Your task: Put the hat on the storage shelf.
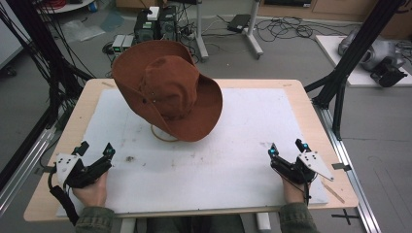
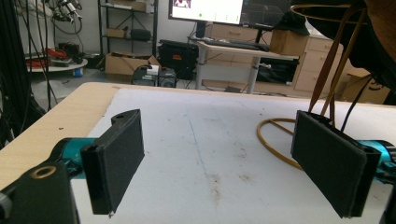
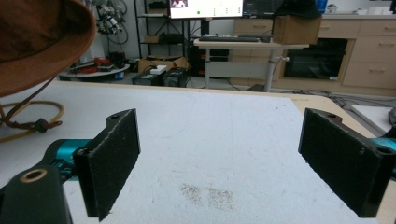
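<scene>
A brown wide-brimmed hat [image 1: 167, 90] sits tilted on a thin wire stand, whose ring base [image 1: 158, 135] rests on the white mat. In the left gripper view the stand's ring [image 2: 275, 140] and rods rise at the right, under the hat's dark brim [image 2: 378, 42]. In the right gripper view the brim [image 3: 37, 42] fills the upper left, with a cord [image 3: 28, 122] hanging below. My left gripper [image 1: 96, 151] rests open near the front left edge. My right gripper [image 1: 287, 148] rests open near the front right edge. Neither holds anything.
The white mat [image 1: 233, 145] covers most of the wooden table [image 1: 299, 86]. Small dark specks [image 3: 208, 195] lie on the mat before the right gripper. Black frame posts [image 1: 340, 82] stand at both table sides. Cables and equipment boxes [image 1: 155, 24] lie on the floor beyond.
</scene>
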### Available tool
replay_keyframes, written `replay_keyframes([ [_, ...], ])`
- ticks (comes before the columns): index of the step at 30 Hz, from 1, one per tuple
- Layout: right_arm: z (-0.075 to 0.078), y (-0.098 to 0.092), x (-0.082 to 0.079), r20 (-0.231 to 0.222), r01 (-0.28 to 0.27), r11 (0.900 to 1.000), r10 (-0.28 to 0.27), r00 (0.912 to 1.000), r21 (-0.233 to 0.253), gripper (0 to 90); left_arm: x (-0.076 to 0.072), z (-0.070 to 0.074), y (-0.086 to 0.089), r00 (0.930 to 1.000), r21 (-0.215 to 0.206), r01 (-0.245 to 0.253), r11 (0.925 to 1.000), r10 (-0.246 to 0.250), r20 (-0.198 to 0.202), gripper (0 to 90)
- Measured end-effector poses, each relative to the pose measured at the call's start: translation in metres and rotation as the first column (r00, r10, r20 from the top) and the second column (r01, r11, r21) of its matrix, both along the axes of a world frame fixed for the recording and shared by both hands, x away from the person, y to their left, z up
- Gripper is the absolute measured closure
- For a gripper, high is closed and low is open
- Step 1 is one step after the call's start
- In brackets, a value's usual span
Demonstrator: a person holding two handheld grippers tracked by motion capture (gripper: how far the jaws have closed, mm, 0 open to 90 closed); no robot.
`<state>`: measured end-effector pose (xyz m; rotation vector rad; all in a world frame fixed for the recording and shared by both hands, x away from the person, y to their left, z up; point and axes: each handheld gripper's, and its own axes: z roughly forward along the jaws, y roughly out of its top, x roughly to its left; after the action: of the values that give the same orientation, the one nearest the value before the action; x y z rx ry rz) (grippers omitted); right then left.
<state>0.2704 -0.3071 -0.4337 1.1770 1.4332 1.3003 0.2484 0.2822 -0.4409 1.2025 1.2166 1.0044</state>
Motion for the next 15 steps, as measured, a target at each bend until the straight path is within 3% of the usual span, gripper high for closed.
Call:
replay_keyframes([
  [15,0.0002,-0.0092,0.0004,0.018,0.01,1.0,-0.011,0.9998,0.026,12.0,-0.0006,0.0016,-0.005,0.9999,0.015,0.013,0.9998,-0.013,-0.003,17.0],
])
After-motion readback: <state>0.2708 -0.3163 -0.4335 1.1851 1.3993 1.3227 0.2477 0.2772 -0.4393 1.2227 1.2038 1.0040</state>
